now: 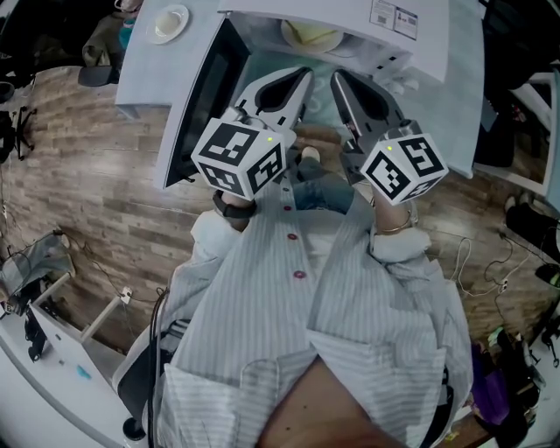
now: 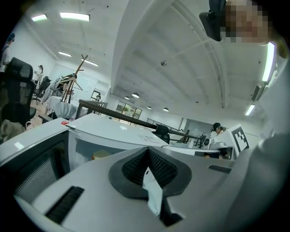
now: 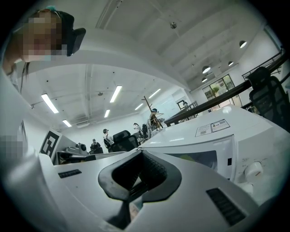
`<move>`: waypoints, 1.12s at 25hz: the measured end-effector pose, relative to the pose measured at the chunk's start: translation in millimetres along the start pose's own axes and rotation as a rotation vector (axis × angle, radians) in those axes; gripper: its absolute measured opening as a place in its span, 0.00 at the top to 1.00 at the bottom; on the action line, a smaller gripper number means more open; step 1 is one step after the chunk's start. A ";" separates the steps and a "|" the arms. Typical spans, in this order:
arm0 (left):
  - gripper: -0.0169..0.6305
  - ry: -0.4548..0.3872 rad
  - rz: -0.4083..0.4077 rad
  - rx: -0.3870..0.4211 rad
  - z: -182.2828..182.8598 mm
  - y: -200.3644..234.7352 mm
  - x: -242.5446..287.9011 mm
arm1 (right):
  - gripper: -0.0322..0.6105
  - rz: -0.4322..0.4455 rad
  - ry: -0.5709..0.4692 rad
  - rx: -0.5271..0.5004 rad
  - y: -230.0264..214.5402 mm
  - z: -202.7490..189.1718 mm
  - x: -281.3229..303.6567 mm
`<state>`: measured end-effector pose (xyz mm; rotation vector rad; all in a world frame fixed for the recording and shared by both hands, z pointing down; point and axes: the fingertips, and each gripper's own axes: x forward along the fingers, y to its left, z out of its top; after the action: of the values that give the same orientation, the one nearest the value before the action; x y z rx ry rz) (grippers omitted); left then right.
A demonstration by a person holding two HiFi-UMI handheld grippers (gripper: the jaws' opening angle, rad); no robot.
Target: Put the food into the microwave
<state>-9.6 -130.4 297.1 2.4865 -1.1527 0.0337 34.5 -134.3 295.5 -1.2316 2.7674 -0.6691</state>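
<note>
The white microwave (image 1: pixel 385 26) stands on a white table with its door (image 1: pixel 199 105) swung open to the left. A yellowish dish of food (image 1: pixel 311 37) sits inside the cavity; it also shows in the left gripper view as a pale disc of food (image 2: pixel 100 155) and in the right gripper view as a yellowish patch of food (image 3: pixel 199 158). My left gripper (image 1: pixel 299 77) and right gripper (image 1: pixel 336 80) are side by side just in front of the opening, outside it. Both are shut with nothing in them, as their own views show for the left gripper (image 2: pixel 147 153) and the right gripper (image 3: pixel 143 156).
A white plate (image 1: pixel 168 22) rests on the table (image 1: pixel 140 79) left of the microwave. The open door juts out over the wooden floor (image 1: pixel 79 175). Office chairs and cables lie around. People and desks are far off in both gripper views.
</note>
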 end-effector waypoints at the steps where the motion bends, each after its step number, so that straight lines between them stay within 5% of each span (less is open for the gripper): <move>1: 0.96 -0.001 -0.002 0.000 -0.1 -0.5 -0.2 | 0.90 0.001 0.001 0.000 0.7 -0.7 -0.3; 28: 0.96 0.009 -0.022 -0.055 -11.7 -11.2 -0.8 | 0.90 -0.027 0.032 0.018 1.9 -19.5 -11.2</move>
<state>-0.2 -119.0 303.8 2.4480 -1.1079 0.0076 36.8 -118.0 310.8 -1.2680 2.7684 -0.7212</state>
